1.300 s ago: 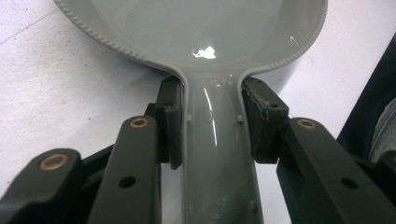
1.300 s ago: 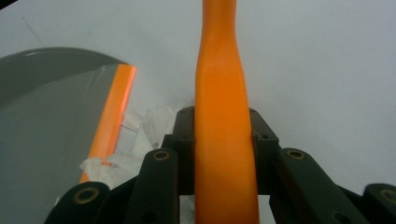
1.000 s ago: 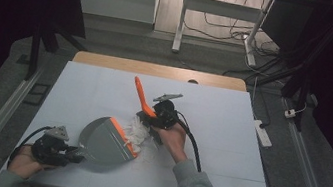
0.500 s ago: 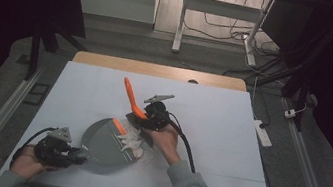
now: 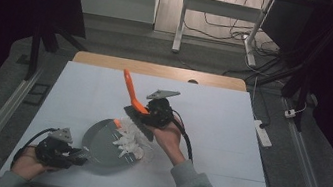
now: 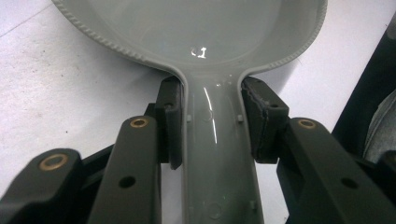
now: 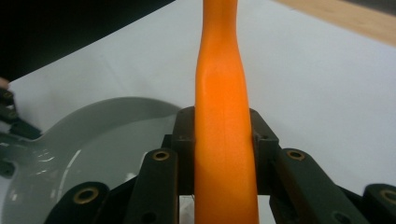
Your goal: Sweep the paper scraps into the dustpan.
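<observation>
Since a second ago the right claw (image 5: pixel 146 115) has carried the brush (image 5: pixel 130 93) leftward, from right of the dustpan (image 5: pixel 105 147) to over its right edge, and the white scraps (image 5: pixel 130 141) now lie bunched on the pan's right part; the right claw is clamped on the orange handle (image 7: pixel 223 140), a pad on each side, handle tilting up and to the far left; the bristles (image 5: pixel 141 126) meet the scraps; the left claw (image 5: pixel 74 156), near left, has kept its place, clamped on the pan's grey handle (image 6: pixel 215 158), one pad on each side; the pan lies flat on the white surface (image 5: pixel 219 132), near the front edge, left of centre; both forearms enter from the near side.
</observation>
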Demonstrator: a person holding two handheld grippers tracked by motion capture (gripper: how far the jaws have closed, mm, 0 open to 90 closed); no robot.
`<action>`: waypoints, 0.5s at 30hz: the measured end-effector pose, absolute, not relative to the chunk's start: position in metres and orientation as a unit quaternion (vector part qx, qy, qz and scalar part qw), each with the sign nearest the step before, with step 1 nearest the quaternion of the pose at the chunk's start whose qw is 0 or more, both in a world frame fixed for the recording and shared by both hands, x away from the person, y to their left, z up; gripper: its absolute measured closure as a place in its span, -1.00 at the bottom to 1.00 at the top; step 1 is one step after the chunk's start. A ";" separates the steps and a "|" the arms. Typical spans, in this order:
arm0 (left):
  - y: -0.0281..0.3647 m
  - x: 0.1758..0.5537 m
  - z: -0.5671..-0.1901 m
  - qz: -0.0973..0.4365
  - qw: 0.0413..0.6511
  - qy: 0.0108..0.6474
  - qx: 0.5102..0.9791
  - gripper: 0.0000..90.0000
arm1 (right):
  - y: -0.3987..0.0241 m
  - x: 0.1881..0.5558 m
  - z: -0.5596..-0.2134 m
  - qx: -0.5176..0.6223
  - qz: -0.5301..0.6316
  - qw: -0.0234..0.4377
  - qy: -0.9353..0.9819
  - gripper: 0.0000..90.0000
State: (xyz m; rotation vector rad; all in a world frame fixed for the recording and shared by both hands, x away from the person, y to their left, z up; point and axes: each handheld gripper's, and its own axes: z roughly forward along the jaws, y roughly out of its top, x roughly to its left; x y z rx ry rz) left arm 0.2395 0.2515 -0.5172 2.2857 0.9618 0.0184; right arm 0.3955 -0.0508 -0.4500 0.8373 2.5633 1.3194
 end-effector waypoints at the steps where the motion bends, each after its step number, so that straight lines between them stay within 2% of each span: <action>1: 0.252 0.239 -0.517 0.007 0.324 0.367 0.872 0.38 | -0.056 0.397 -0.449 0.284 0.438 0.074 0.850 0.56; 7: 0.252 0.238 -0.517 0.006 0.324 0.365 0.873 0.38 | -0.073 0.409 -0.455 0.315 0.419 0.099 0.846 0.56; 15: 0.253 0.239 -0.517 0.006 0.323 0.364 0.874 0.38 | -0.053 0.423 -0.478 0.323 0.386 0.088 0.860 0.56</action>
